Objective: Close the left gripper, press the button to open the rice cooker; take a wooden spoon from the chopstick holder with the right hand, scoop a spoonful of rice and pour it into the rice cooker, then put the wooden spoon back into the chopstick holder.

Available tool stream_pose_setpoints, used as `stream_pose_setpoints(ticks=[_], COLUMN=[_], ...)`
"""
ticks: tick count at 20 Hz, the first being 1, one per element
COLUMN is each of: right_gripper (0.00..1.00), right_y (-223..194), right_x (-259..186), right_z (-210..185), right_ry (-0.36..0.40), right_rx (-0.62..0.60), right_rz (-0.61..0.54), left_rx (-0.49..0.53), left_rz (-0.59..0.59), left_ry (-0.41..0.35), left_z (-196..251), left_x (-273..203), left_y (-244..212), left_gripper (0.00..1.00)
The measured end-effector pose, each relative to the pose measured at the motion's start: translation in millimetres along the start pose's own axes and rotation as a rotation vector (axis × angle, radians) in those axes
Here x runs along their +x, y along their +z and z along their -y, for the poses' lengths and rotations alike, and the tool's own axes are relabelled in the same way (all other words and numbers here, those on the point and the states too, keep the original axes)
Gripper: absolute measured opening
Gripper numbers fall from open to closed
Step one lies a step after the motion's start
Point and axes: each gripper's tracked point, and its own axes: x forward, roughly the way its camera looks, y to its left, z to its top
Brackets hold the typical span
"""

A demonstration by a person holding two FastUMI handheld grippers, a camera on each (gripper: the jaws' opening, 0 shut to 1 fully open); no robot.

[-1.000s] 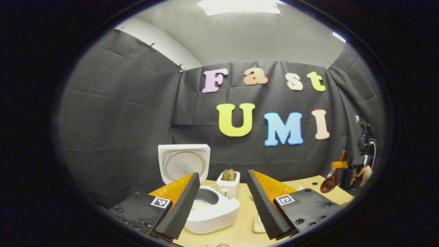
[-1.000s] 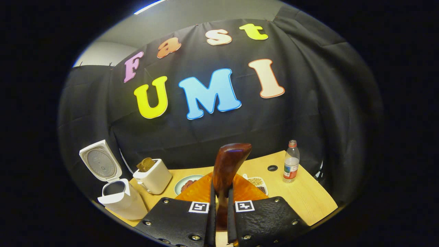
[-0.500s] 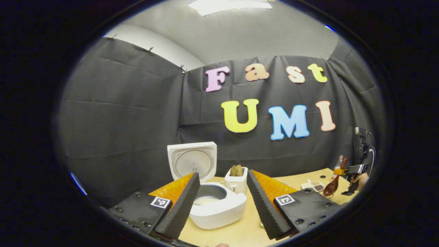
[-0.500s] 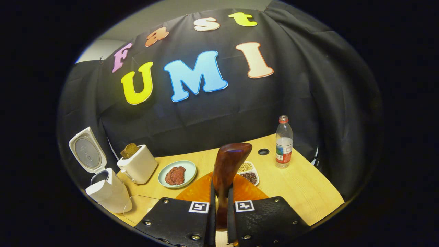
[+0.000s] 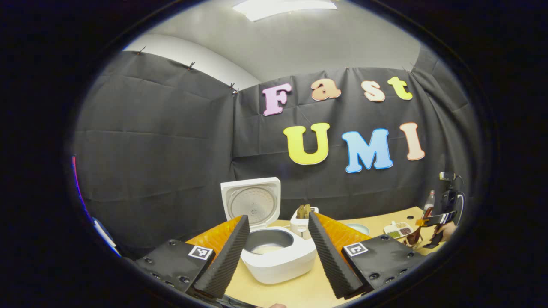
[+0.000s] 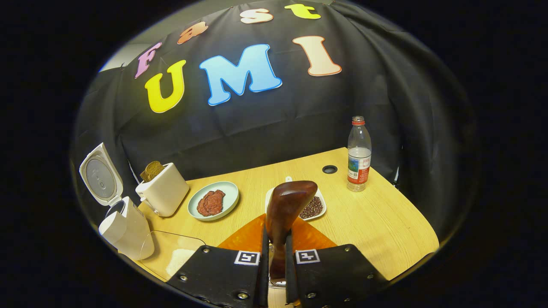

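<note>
The right gripper (image 6: 274,256) clamps the dark brown wooden spoon (image 6: 286,209), bowl pointing forward; the clear container of white rice (image 6: 173,256) lies down-left at the table's near edge (left gripper (image 5: 278,248) gapes empty).
</note>
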Motion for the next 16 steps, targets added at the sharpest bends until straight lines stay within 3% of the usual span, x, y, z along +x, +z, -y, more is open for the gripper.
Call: stream_pose_setpoints(ticks=[4, 5, 6, 7, 8, 9, 10, 13, 16], right_gripper=[0.21, 0.23, 0.29, 0.48, 0.6, 0.79, 0.86, 0.95, 0.95], right_y=[-2.9, 2.5, 8.1, 12.3, 17.3, 20.9, 27.5, 45.5, 64.4], right_x=[-7.6, -11.6, -17.5, -22.0, -25.9, -32.3, -39.3, -64.1, -88.9], right_z=[8.3, 10.0, 12.6, 19.4, 27.9, 35.9, 42.7, 61.0, 64.3], right_ry=[-0.019, -0.021, -0.035, -0.056, -0.09, -0.119, -0.148, -0.226, -0.263], right_rx=[-0.001, -0.002, -0.007, -0.024, -0.046, -0.072, -0.095, -0.149, -0.175], right_rz=[-0.01, 0.008, 0.022, 0.037, 0.052, 0.066, 0.083, 0.139, 0.194], left_rx=[-0.015, -0.018, -0.022, -0.028, -0.034, -0.04, -0.045, -0.056, -0.065], left_rz=[0.005, 0.009, 0.013, 0.015, 0.017, 0.021, 0.024, 0.032, 0.035], left_ry=[-0.009, -0.012, -0.018, -0.024, -0.03, -0.035, -0.04, -0.046, -0.041], left_z=[-1.4, -0.4, 0.5, 1.7, 2.8, 3.2, 3.0, 0.3, -7.2], left_x=[5.7, 7.0, 8.5, 11.2, 13.6, 15.6, 18.6, 29.9, 44.8], left_y=[0.4, 0.9, 1.3, 1.1, 1.9, 1.6, 2.5, 2.5, 3.2], left_gripper=[0.89, 0.95, 0.95, 0.95, 0.95, 0.95, 0.95, 0.95, 0.95])
